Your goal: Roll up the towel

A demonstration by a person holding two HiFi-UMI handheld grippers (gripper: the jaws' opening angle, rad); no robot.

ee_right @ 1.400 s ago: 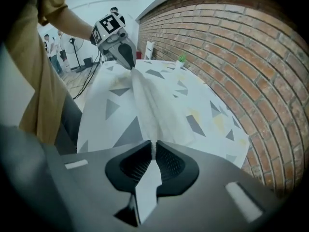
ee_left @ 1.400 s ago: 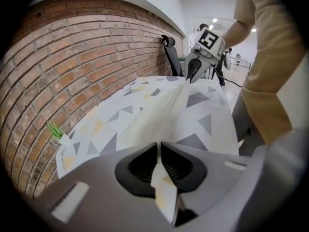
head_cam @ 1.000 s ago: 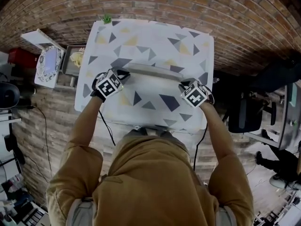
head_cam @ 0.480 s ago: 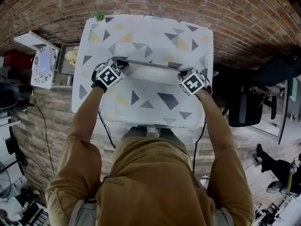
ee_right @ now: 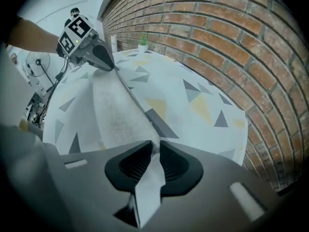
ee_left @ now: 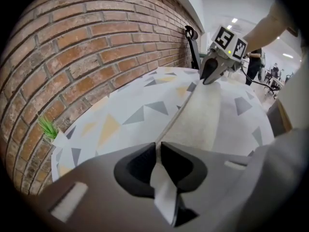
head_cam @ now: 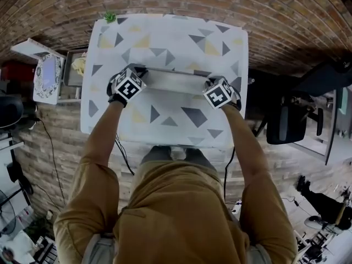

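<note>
A pale grey towel (head_cam: 173, 81) lies stretched across the middle of the table (head_cam: 165, 37), which has a white cloth printed with grey and yellow triangles. My left gripper (head_cam: 138, 73) is shut on the towel's left end, and a fold of towel (ee_left: 200, 115) runs from between its jaws (ee_left: 158, 151). My right gripper (head_cam: 210, 83) is shut on the right end, the cloth (ee_right: 116, 110) pinched between its pads (ee_right: 156, 151). Each gripper view shows the other gripper at the far end, the right gripper (ee_left: 210, 71) and the left gripper (ee_right: 104, 57). The held edge is raised as a ridge.
A small green plant (head_cam: 110, 17) stands at the table's far left corner. A white box (head_cam: 48, 76) and a tray sit on a low stand to the left. A dark office chair (head_cam: 291, 128) is to the right. A brick wall (ee_left: 87, 42) runs behind the table.
Both grippers have sunk a little toward the table and moved slightly away from me, still holding the towel's ends. The towel stays stretched between them.
</note>
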